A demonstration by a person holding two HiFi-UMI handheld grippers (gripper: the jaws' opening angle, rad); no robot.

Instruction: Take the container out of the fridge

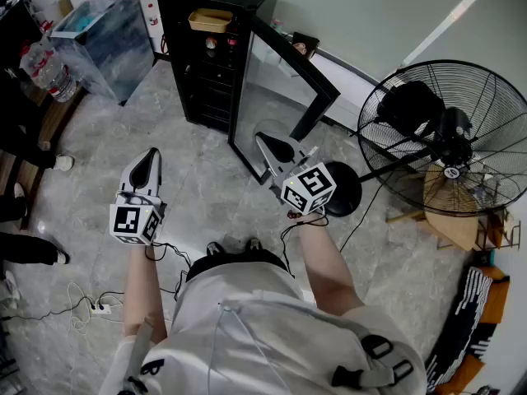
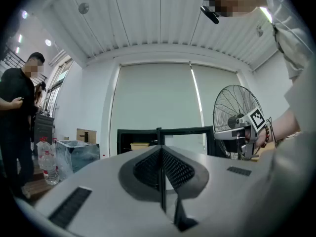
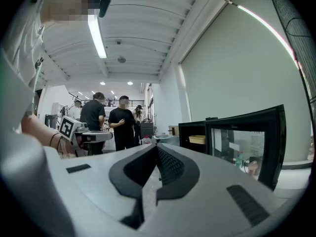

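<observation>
A black fridge (image 1: 216,48) stands on the floor ahead with its glass door (image 1: 276,97) swung open to the right. A shallow yellow container (image 1: 210,20) sits on its top shelf. The container also shows in the left gripper view (image 2: 139,145) and the right gripper view (image 3: 197,139). My left gripper (image 1: 153,155) is held well short of the fridge, jaws shut and empty. My right gripper (image 1: 270,143) hovers by the door's lower edge, also shut with nothing between its jaws. Each gripper's camera sees the other: the right gripper (image 2: 245,128) and the left gripper (image 3: 84,135).
A big black floor fan (image 1: 445,138) stands to the right. A clear plastic bin (image 1: 107,39) and water bottles (image 1: 45,68) are at the left of the fridge. People (image 3: 111,122) stand at the left. A power strip (image 1: 103,307) and cables lie on the floor.
</observation>
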